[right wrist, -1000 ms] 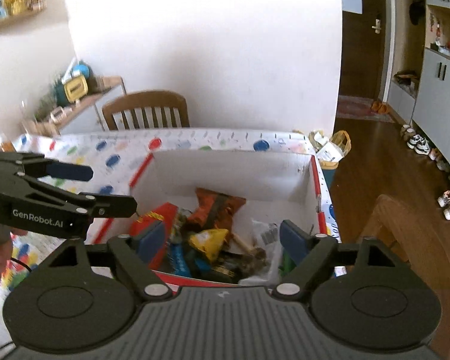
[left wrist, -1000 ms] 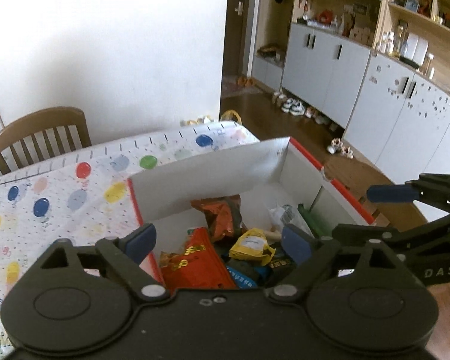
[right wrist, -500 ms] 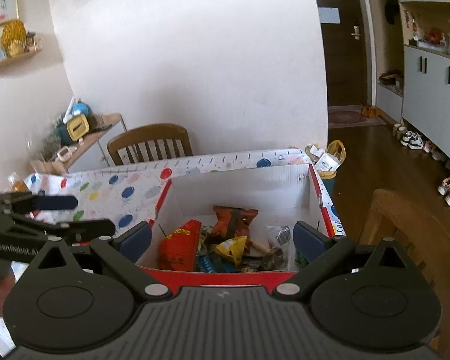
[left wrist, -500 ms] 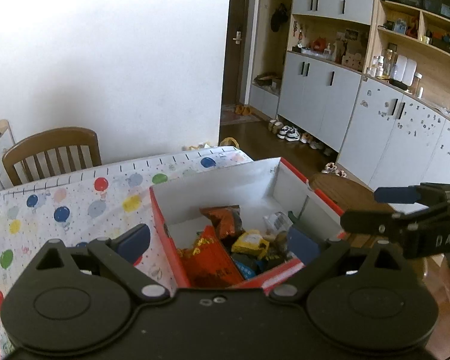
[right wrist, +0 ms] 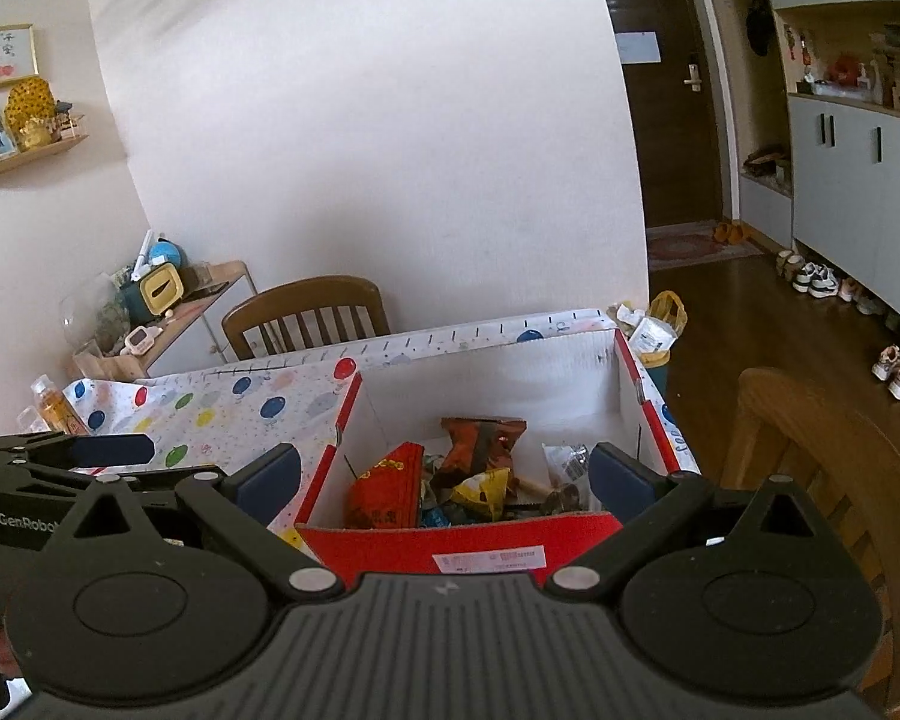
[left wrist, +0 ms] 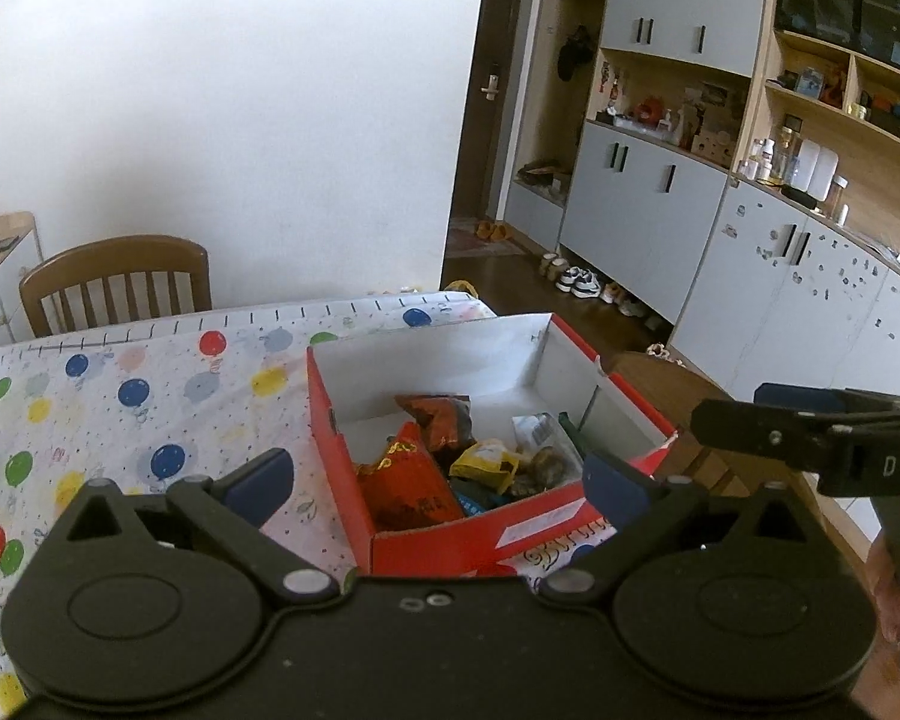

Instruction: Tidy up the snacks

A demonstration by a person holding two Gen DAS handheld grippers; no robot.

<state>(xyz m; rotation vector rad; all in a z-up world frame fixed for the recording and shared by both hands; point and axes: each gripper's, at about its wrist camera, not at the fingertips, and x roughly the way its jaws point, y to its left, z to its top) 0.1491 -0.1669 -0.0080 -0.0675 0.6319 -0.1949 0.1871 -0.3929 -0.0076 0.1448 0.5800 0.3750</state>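
Left wrist view: the left gripper point(left wrist: 437, 474) was spread wide w/ nothing between its blue pads — its jaws had just been opening. It sat on the near side of the red cardboard box point(left wrist: 498, 531), which rested on the table point(left wrist: 150, 396) near the table's right edge. Inside lay the snacks: a crinkly red foil packet point(left wrist: 405, 489), a dark orange-brown packet point(left wrist: 438, 414), a small yellow packet point(left wrist: 486, 465) and a clear plastic bag point(left wrist: 537, 429), all heaped loosely toward the near wall. Risk, as I judge it: thin cardboard walls flex, so a bump from either gripper could shove the box toward the edge. The balloon-print cloth looked smooth, so the box might slide easily.

Right wrist view: the right gripper point(right wrist: 444, 480) was also wide apart & empty, hanging before the box's near red wall, label facing the camera. The left gripper showed at the left side, over the cloth. The packets were slick, puffy and irregular — a pinch on a corner could slip, or drag a neighbour out w/ it. The red packet stood propped up and could tip over. The white inner walls were plain and matte, far half of the box bare.
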